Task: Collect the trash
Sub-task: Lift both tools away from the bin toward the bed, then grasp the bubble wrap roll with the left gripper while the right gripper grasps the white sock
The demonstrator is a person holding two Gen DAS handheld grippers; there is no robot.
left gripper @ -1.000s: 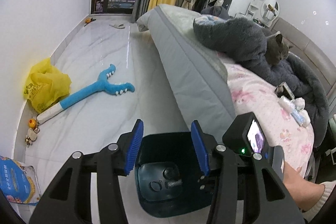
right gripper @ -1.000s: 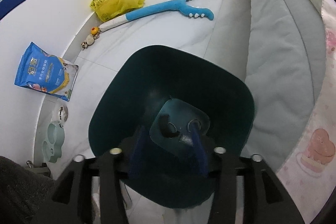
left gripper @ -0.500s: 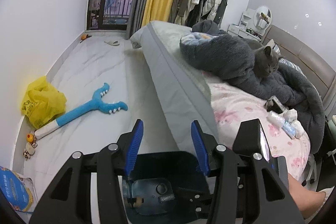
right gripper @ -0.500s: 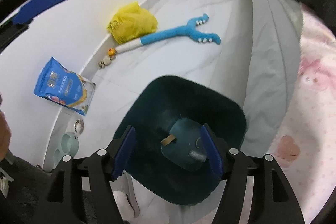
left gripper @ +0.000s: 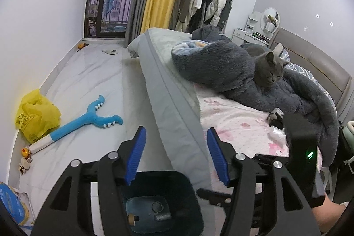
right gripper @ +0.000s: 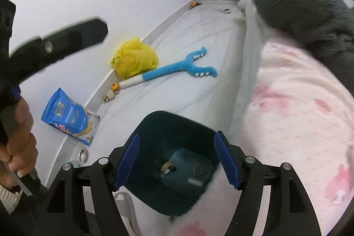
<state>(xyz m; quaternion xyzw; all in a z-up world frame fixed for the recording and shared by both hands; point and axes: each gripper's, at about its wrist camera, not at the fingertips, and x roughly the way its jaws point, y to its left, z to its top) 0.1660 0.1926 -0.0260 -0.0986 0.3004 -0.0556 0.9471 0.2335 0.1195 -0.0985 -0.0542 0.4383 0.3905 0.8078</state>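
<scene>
Your left gripper (left gripper: 174, 155) and right gripper (right gripper: 177, 162), jaws opening on nothing, hover above the dark teal plastic bin (right gripper: 152, 136), which stands beside the bed (left gripper: 177, 103) so scraps drop in.

**Floor and bed, and what lies on them**

On the pale floor (left gripper: 93, 81) stand a dark teal bin (left gripper: 172, 198), and lie a blue forked toy (left gripper: 88, 121), a yellow bag (left gripper: 37, 116) by the wall, a blue packet (right gripper: 68, 116) and a slipper (left gripper: 110, 51). On the bed (left gripper: 234, 125) a grey blanket (left gripper: 221, 72) and a grey cat (left gripper: 268, 70) rest.
</scene>
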